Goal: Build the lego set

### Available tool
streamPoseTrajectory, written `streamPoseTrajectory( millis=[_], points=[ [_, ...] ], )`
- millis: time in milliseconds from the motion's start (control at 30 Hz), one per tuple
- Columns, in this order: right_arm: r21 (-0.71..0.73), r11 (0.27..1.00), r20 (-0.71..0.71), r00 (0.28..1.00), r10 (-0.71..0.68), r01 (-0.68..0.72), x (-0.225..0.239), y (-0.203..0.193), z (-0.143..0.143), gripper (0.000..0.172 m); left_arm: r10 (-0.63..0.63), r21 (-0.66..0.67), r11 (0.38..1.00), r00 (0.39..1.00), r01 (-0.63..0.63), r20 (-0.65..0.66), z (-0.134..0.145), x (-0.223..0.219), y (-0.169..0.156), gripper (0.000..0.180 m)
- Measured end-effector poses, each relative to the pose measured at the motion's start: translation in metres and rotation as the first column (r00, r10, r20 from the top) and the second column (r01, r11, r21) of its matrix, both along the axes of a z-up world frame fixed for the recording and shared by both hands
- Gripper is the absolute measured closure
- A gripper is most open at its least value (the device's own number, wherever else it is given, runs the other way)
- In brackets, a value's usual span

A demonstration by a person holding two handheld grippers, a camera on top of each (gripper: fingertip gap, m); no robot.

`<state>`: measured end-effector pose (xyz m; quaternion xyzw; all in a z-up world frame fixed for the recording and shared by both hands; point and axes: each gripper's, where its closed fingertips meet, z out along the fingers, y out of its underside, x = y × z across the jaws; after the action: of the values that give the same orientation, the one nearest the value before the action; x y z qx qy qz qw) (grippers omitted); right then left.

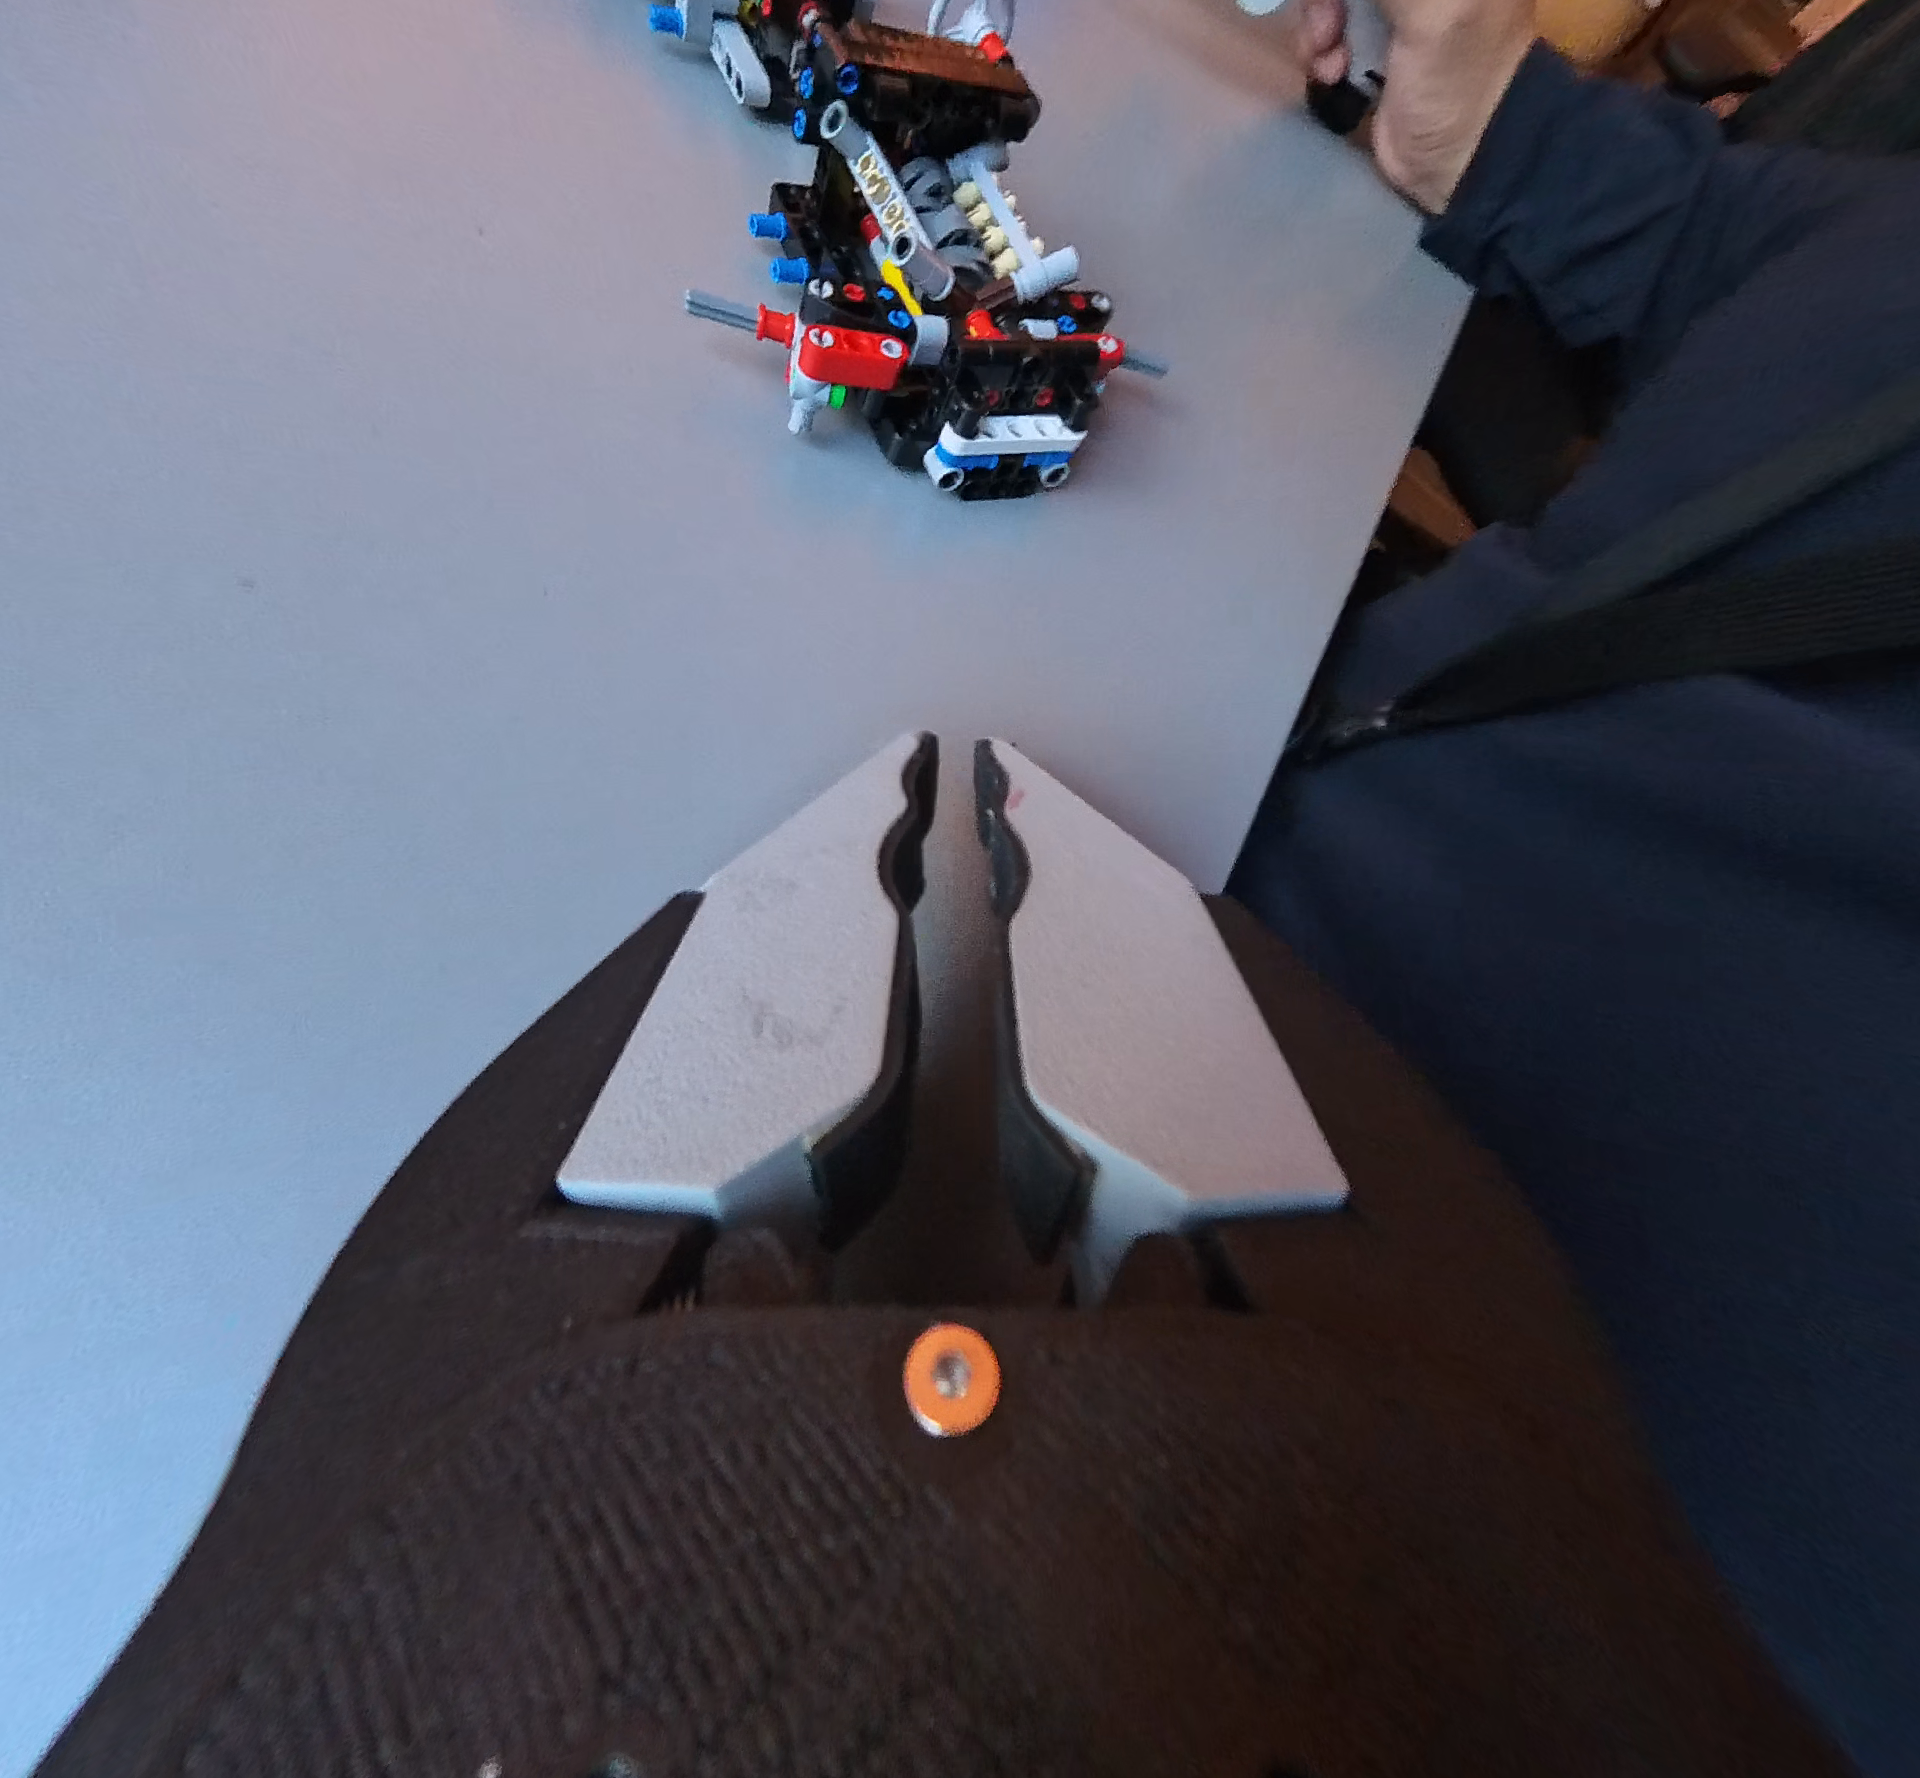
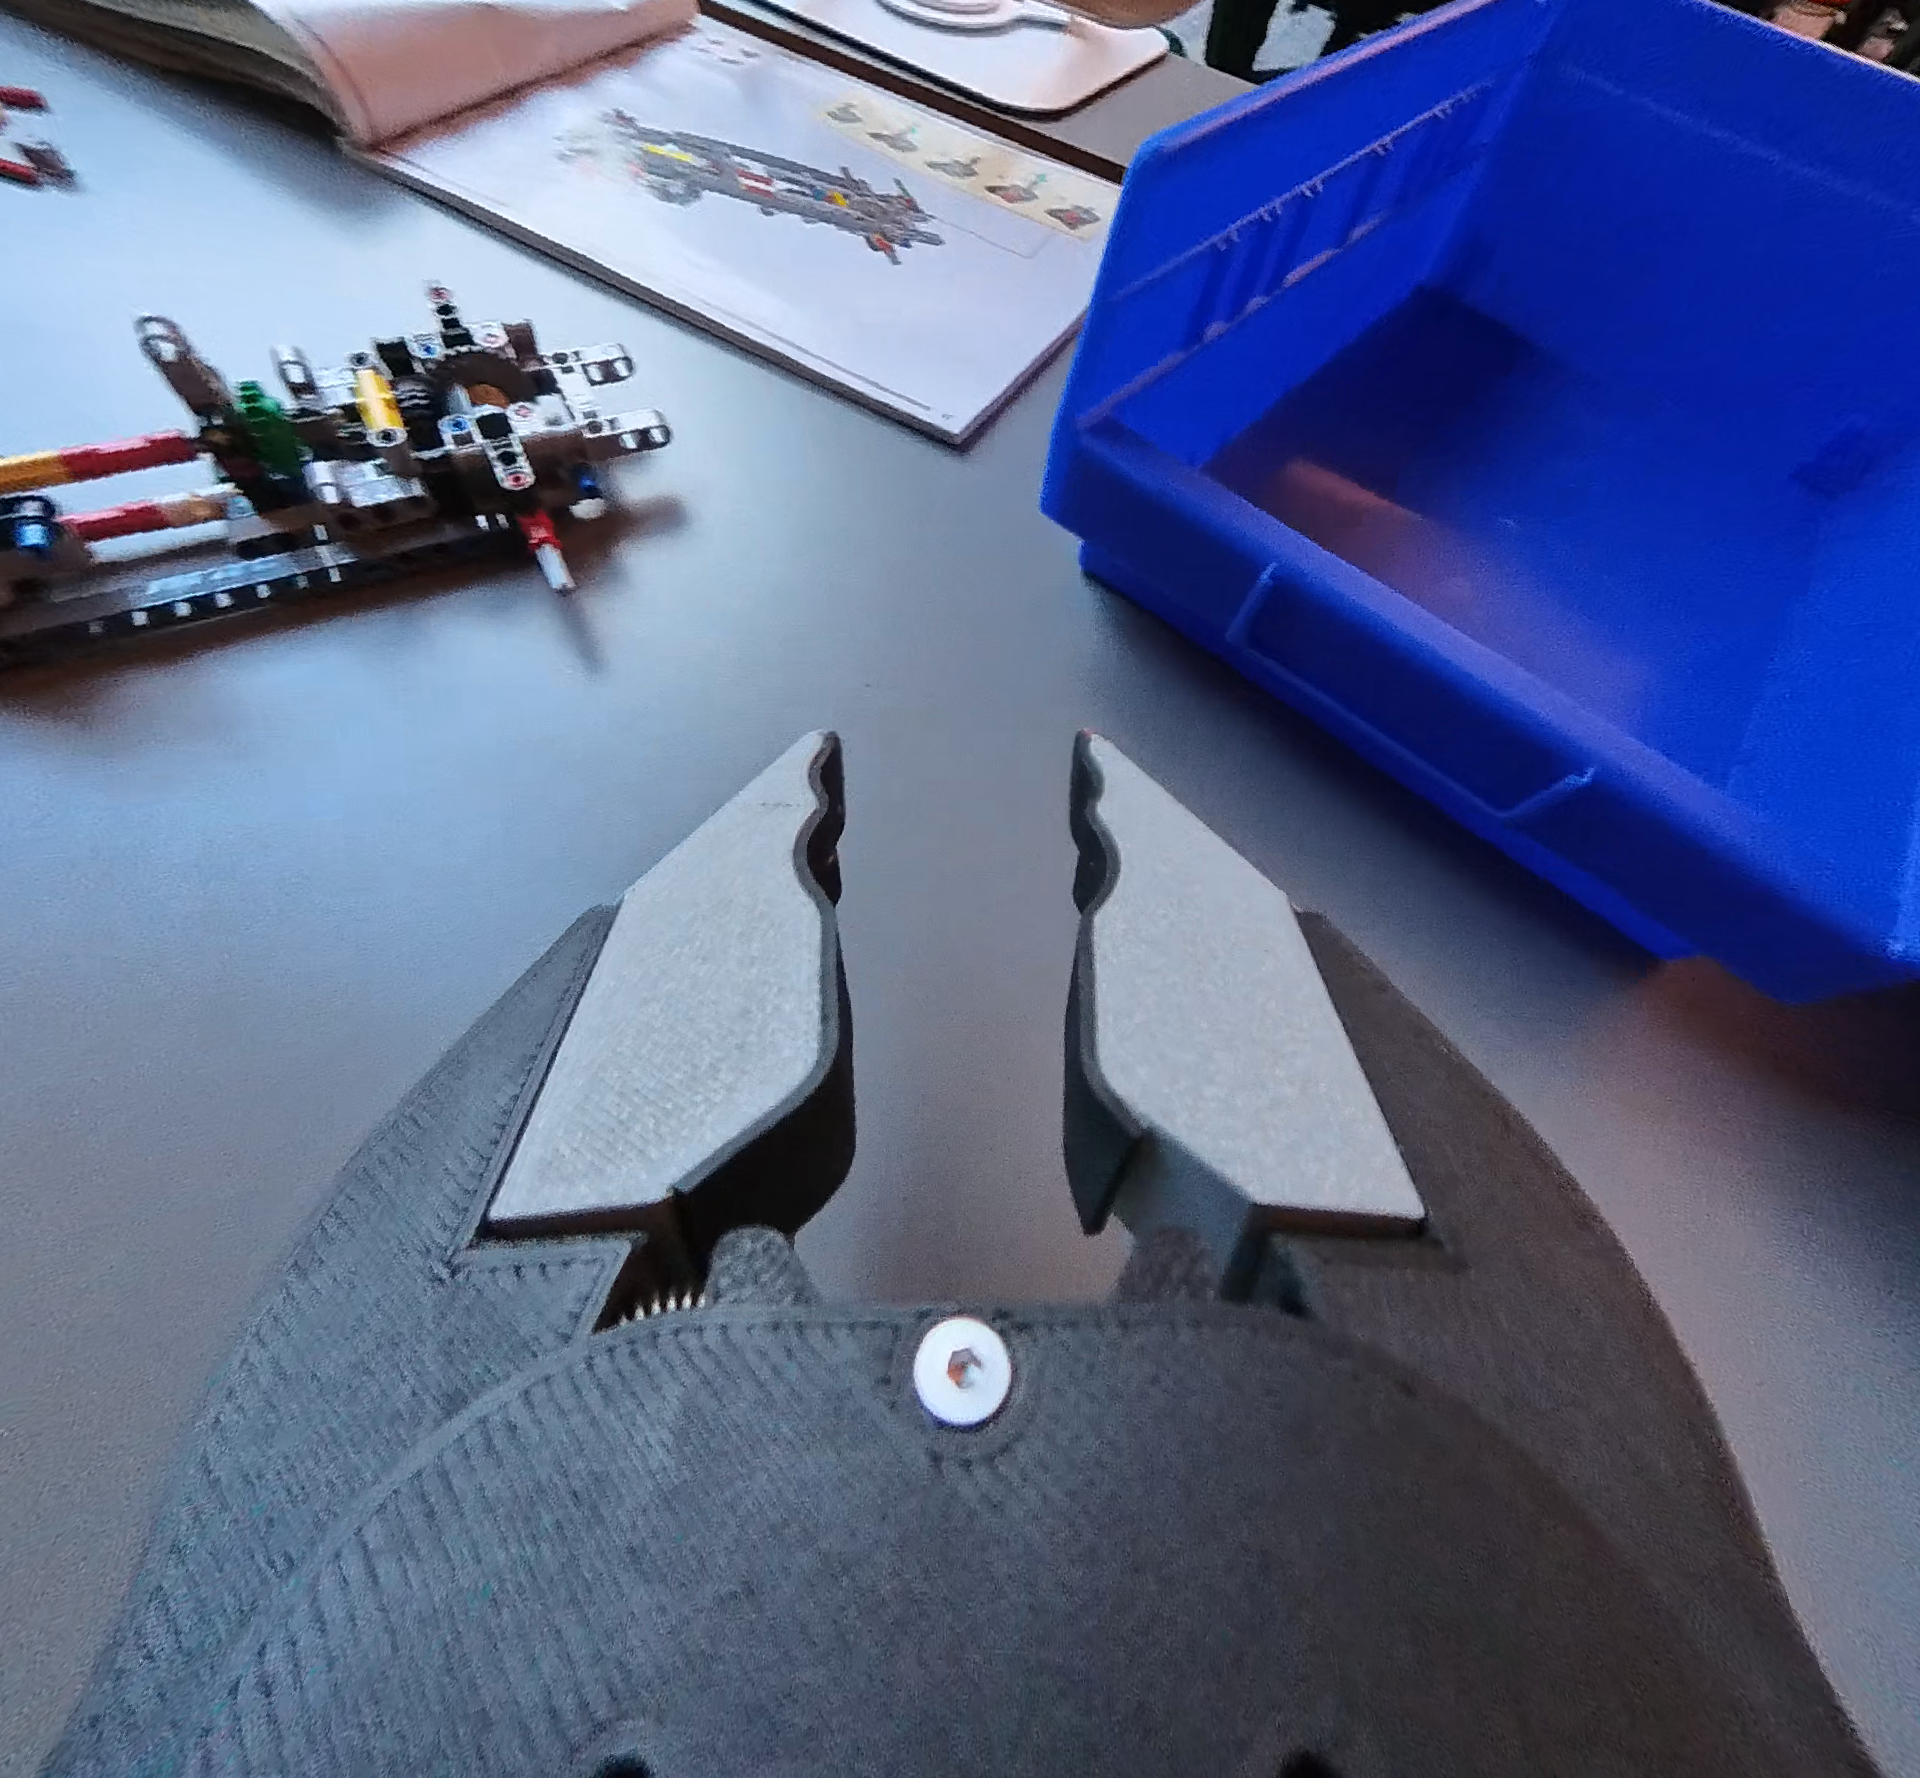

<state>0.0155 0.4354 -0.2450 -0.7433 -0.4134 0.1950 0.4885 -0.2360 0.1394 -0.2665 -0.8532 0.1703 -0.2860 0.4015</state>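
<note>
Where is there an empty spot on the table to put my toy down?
Bare table lies ahead of the right tool, between the brick model and the blue bin. More lies ahead of and left of the left tool, short of the long brick model. It is crowded by the open booklet.

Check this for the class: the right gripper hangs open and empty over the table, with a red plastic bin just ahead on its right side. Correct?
One detail is wrong: the bin is blue, not red, as the right wrist view shows. The rest stands: the right gripper is open and empty over the table, with the bin ahead on its right.
</note>
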Motion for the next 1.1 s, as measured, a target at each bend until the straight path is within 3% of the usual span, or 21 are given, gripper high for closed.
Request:
streamPoseTrajectory(
  millis=[233, 933, 1100],
  points=[
    [0.027, 0.999, 0.034, 0.998, -0.045, 0.044, -0.007, 0.018, -0.002, 0.131, -0.001, 0.02, 1.0, 0.993, -0.002, 0.117, 0.012, -0.002, 0.0, 0.179],
    [0.068, 0.998, 0.021, 1.0, -0.001, 0.0, -0.017, 0.013, 0.004, 0.134, 0.027, 0.073, 0.997, 1.0, -0.028, 0.008, 0.009, -0.003, -0.001, 0.168],
    [0.07, 0.997, 0.003, 1.0, 0.026, -0.026, -0.02, 0.01, 0.007, 0.135, 0.089, 0.09, 0.991, 0.987, -0.102, 0.132, 0.031, -0.025, 0.0, 0.158]
  ],
)
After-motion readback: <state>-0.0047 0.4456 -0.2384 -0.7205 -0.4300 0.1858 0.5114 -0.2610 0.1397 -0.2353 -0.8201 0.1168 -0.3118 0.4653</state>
